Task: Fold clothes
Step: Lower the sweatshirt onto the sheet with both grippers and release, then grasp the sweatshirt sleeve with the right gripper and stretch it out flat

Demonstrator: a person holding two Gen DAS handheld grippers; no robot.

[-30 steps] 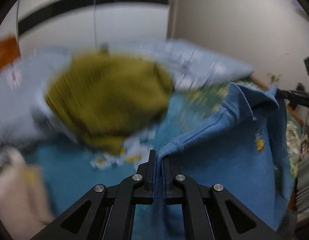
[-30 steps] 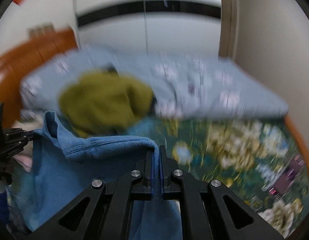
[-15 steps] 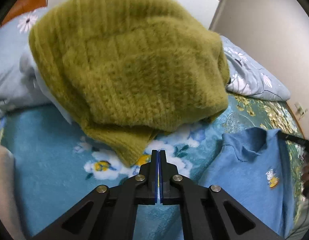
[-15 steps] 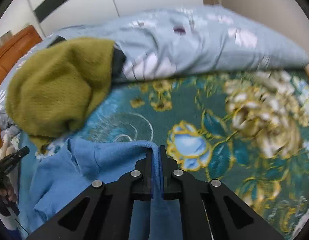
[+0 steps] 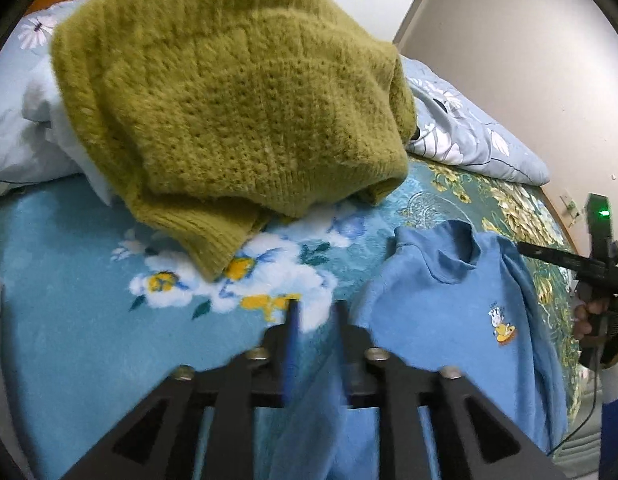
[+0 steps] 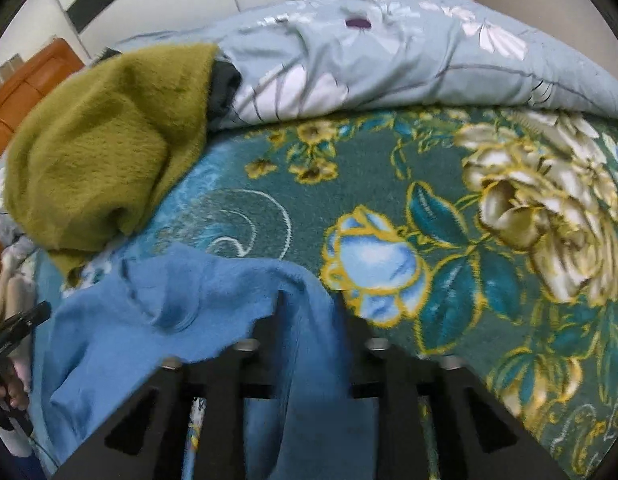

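A blue sweatshirt [image 5: 449, 312] with a small cartoon print lies flat on the floral blanket [image 5: 69, 320], collar toward the far side. My left gripper [image 5: 315, 312] stands open at the sweatshirt's left shoulder edge, with blue cloth slack between the fingers lower down. In the right wrist view the sweatshirt [image 6: 181, 292] spreads to the left. My right gripper [image 6: 311, 300] is open too, and a fold of the blue cloth lies loose between its fingers.
A bulky olive knit sweater [image 5: 229, 100] [image 6: 97, 160] is heaped at the far side, on a pale blue flowered duvet [image 6: 389, 48]. Green floral blanket [image 6: 429, 184] stretches to the right. An orange wooden headboard [image 6: 29, 84] stands far left. A person's hand [image 5: 589, 316] shows at the right edge.
Both grippers came down to the bed with the blue sweatshirt, laying it flat. Both were shut on its shoulders half a second ago and have now opened, letting the cloth go slack.
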